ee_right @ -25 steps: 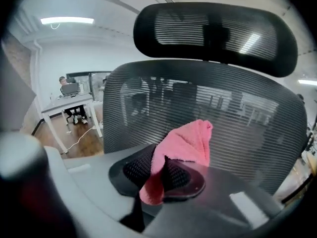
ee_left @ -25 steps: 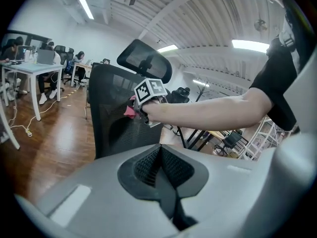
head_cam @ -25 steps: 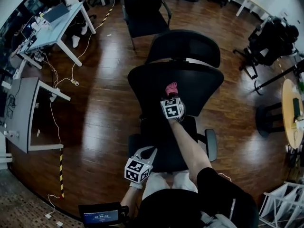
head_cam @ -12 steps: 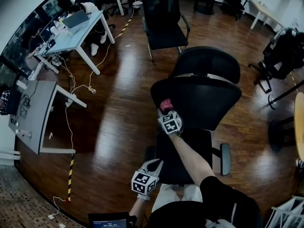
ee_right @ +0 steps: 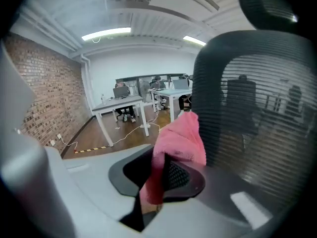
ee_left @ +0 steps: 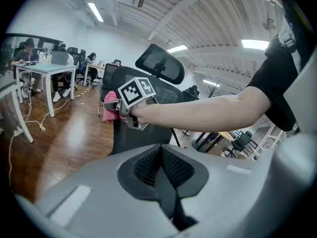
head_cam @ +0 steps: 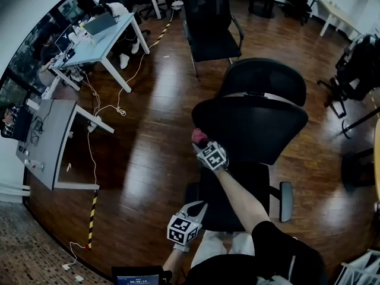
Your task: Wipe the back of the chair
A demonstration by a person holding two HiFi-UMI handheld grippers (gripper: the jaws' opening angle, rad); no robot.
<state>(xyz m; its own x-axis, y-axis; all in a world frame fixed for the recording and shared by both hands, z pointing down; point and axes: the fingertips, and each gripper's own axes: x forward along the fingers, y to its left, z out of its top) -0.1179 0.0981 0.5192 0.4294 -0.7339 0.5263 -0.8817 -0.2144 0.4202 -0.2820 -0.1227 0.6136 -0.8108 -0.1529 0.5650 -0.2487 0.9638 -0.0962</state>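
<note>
Head view: pink cloth at the chair, 1 armchair beyond.

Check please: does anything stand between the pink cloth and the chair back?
Nothing visible does. The pink cloth, clamped in the right gripper, sits right beside the mesh chair back, at its edge.

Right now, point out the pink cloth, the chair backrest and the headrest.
pink cloth (ee_right: 179, 135), right gripper view, bunched middle
chair backrest (head_cam: 255, 126), head view, mesh centre
headrest (head_cam: 267, 79), head view, middle
</note>
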